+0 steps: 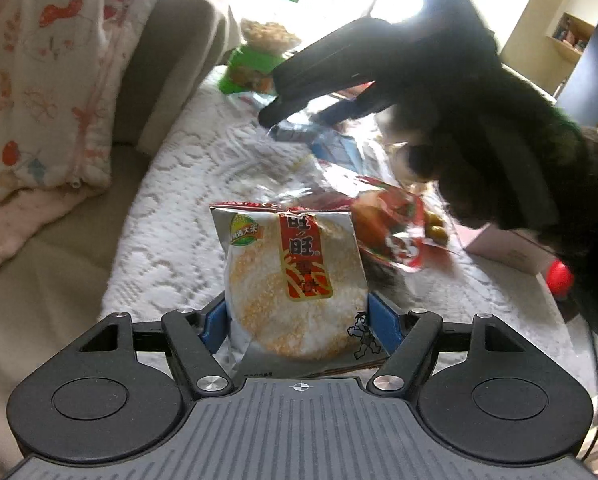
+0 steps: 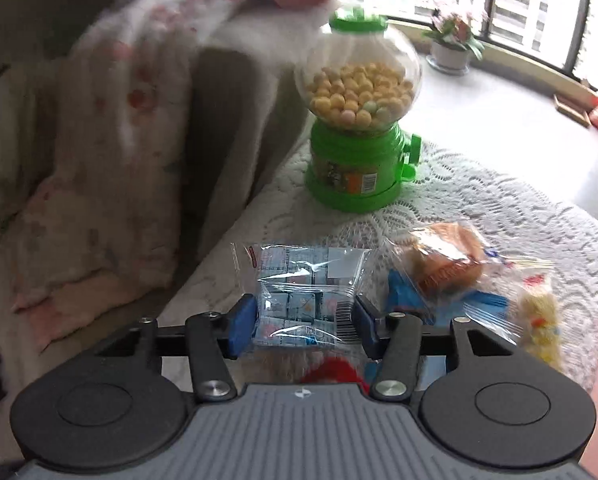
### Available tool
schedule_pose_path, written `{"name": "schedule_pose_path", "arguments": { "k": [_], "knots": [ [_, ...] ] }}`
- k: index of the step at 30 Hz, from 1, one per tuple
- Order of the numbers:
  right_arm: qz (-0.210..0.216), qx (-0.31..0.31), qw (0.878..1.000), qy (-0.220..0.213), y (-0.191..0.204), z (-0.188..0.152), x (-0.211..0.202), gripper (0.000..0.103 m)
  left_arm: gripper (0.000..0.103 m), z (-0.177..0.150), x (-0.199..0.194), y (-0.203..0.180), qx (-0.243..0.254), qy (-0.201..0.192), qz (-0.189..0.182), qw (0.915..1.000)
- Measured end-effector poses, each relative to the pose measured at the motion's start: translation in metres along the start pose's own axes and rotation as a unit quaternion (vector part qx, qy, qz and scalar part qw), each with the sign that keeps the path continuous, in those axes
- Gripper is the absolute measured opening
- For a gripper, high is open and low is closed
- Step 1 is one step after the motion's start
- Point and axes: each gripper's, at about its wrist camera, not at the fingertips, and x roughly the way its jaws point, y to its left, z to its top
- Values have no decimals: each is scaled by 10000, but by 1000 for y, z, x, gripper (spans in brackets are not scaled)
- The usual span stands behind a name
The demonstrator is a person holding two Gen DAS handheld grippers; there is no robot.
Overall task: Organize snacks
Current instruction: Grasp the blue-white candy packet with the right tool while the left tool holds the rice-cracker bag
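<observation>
Green candy dispenser point(image 2: 357, 120); white lace tablecloth point(image 2: 479, 200).

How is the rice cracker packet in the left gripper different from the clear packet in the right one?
The rice cracker packet is opaque silver with red print and holds one round cracker; the clear packet is see-through and holds several small blue-and-white wrapped pieces. The cracker packet looks larger. Each sits between the pads of a hand-held gripper.
</observation>
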Motion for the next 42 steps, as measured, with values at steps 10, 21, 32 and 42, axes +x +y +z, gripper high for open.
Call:
{"name": "schedule_pose_path", "arguments": {
  "k": [10,21,32,42],
  "knots": [
    [353,-395,9977,-424,-23,-100,-121,52,77,-10,1,-39,273,235,-306,9989],
    [56,-604,9981,92,-71,-256,-169,64,77,-15,28,-102,703,514,-528,9948],
    [-1912,-636,9782,-498,-93,-303,-196,74,77,-23,47,-146,1169,690,-370,9900],
    [-572,567,9922,-948,-78,-291,-184,74,77,-26,28,-132,1115,465,51,9927]
  ]
}}
